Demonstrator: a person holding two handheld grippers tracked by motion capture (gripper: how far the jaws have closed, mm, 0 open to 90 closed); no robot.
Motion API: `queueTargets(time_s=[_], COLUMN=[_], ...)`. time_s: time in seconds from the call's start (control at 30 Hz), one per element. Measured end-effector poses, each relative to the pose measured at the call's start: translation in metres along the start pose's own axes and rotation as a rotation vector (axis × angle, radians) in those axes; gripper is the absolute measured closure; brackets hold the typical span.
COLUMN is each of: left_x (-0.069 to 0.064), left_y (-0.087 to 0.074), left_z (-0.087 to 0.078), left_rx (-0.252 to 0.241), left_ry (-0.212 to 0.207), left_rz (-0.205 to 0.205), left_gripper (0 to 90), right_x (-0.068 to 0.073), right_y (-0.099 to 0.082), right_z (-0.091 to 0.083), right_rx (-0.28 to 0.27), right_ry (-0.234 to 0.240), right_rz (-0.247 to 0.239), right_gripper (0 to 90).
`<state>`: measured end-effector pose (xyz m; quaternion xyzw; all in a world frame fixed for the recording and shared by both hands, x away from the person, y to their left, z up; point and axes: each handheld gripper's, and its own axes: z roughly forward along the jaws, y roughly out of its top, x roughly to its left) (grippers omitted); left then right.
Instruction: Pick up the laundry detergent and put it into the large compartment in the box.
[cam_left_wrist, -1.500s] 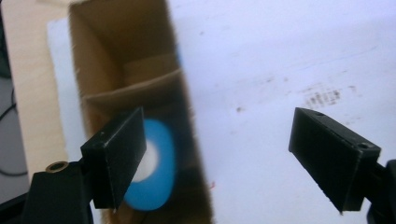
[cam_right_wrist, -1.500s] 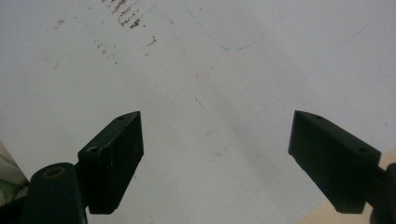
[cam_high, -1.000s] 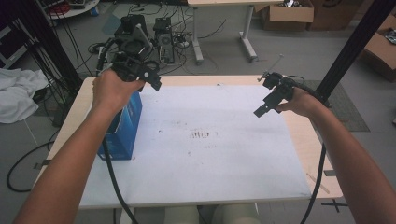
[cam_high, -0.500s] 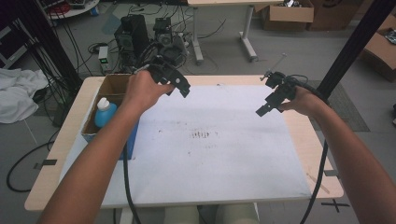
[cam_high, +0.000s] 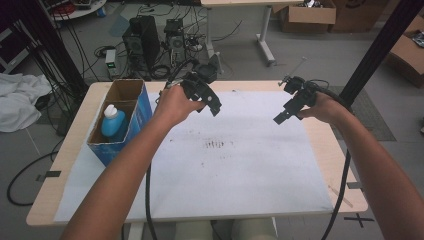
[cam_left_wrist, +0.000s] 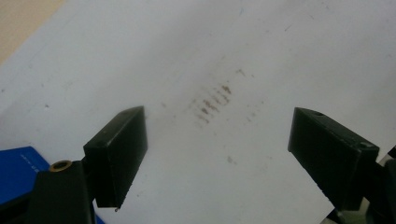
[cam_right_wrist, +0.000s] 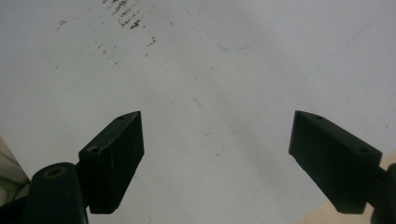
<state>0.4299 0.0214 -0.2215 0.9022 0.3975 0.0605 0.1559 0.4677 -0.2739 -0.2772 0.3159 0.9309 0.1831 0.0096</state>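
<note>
High view first: the bottle (cam_high: 114, 122) stands upright in the near compartment of the blue box (cam_high: 142, 107), at the left edge of the table (cam_high: 330, 150). We see a pale blue body and a white cap, so we reckon it is plastic, light unless it is full, smooth and a bit slippery on the shoulders. We would take it by the neck just under the cap, or across the body above the box wall, since the cardboard crowds the lower part. The box itself looks like thin card, open on top, and likely to slide or tip if we tug sideways.

Now outward. Our left gripper (cam_high: 214, 106) hangs above the white sheet (cam_high: 240, 165), to the right of the box and apart from it, jaws spread wide with nothing between them. In the left gripper view a corner of the box (cam_left_wrist: 18, 168) peeks in at the lower left, and faint brown marks (cam_left_wrist: 212, 102) dot the sheet. Our right gripper (cam_high: 281, 116) hovers well apart on the far right side, jaws gaping too, nothing held.
</note>
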Motion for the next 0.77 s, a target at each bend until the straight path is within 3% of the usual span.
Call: queueTargets(time_s=[0.2,0.77], left_x=[-0.0027,0.0015], left_y=[0.0018,-0.0016], left_z=[0.0041,0.003], left_rx=[0.013,-0.002], left_ry=[0.001,-0.003], left_rz=[0.016,0.0], left_gripper=[20.6,20.8], right_x=[0.0002,0.0028], right_y=[0.0003,0.0021], right_z=[-0.0002,0.0014], right_rx=[-0.002,-0.002], right_ry=[-0.002,-0.001], right_rz=[-0.005,-0.004], right_gripper=[17.9,17.9])
